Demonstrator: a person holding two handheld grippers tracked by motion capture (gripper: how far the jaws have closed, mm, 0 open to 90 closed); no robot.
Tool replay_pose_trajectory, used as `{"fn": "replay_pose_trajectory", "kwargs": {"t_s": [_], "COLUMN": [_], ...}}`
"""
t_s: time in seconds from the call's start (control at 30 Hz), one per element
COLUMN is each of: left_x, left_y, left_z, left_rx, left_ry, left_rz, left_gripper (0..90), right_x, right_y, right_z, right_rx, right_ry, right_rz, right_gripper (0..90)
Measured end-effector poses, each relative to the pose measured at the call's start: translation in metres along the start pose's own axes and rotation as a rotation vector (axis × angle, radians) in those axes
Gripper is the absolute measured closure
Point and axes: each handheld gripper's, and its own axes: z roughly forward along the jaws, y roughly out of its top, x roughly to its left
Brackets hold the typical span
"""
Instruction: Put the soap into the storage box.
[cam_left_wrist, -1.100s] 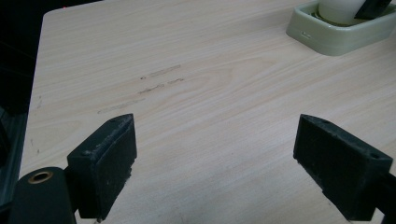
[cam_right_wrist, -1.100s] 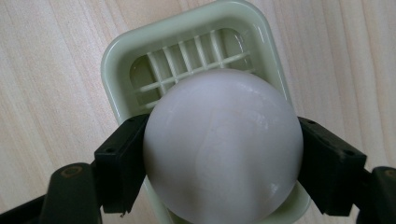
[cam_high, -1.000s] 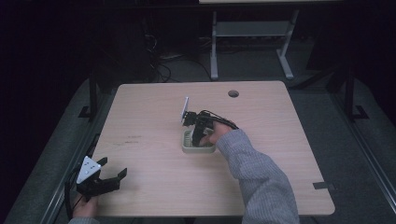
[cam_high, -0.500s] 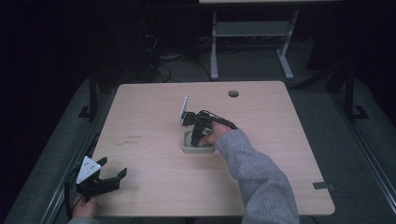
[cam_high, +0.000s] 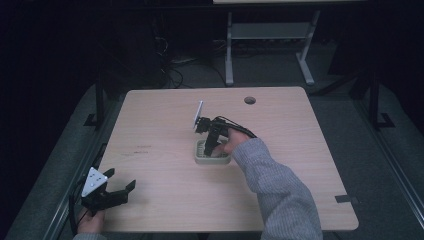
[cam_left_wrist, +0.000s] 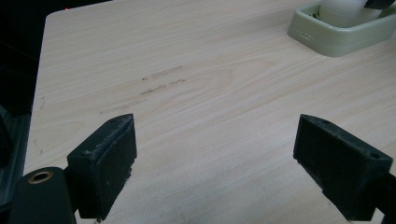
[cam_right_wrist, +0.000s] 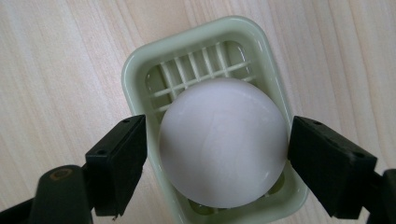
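Observation:
A smooth white ball (cam_right_wrist: 223, 142) rests in a pale green slotted dish (cam_right_wrist: 140, 65) near the middle of the table. My right gripper (cam_right_wrist: 217, 158) points down over it, open, one jaw on each side of the ball; a narrow gap shows at the left jaw. From above, the right gripper (cam_high: 210, 145) stands over the dish (cam_high: 212, 160) with a grey-sleeved arm behind it. My left gripper (cam_high: 121, 179) hovers open by the table's front left corner, nothing between its jaws. The left gripper view (cam_left_wrist: 215, 158) has the dish (cam_left_wrist: 336, 35) and ball (cam_left_wrist: 345, 7) far off.
The wooden table (cam_high: 300, 150) has a round cable hole (cam_high: 249, 100) near its back edge and faint scuff marks (cam_left_wrist: 159, 81) on its left half. Behind the table stand a metal frame (cam_high: 270, 30) and loose cables (cam_high: 172, 70) on the dark floor.

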Motion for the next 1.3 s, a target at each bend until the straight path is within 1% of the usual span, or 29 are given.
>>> {"fn": "replay_pose_trajectory", "kwargs": {"t_s": [0.2,0.47,0.6,0.9,1.0,1.1,1.3], "left_x": [-0.001,0.0,-0.001,-0.001,-0.001,0.0,0.0], "left_y": [0.0,0.0,0.0,0.0,0.0,0.0,0.0], "left_z": [0.0,-0.001,0.0,0.0,0.0,0.0,0.0], "left_rx": [0.002,-0.001,0.001,0.0,0.003,0.009,0.006], "left_ry": [-0.001,0.001,-0.002,0.0,-0.002,-0.002,-0.002], "left_rz": [-0.007,-0.004,-0.006,-0.003,0.003,0.011,0.008], "left_gripper": [12.9,12.8,12.8,12.9,12.9,12.9,12.9], "right_x": [0.0,0.0,0.0,0.003,0.004,0.004,0.004], "right_y": [-0.001,-0.003,-0.004,-0.011,-0.014,-0.016,-0.022], "right_z": [-0.003,-0.008,-0.013,-0.022,-0.027,-0.03,-0.037], "right_rx": [-0.01,-0.022,-0.042,-0.076,-0.092,-0.097,-0.11], "right_ry": [0.002,0.012,0.024,0.025,0.025,0.025,0.02], "right_rz": [-0.002,0.016,0.027,0.035,0.039,0.036,0.047], "right_gripper": [19.0,18.9,18.9,19.2,19.4,19.6,19.8]}}
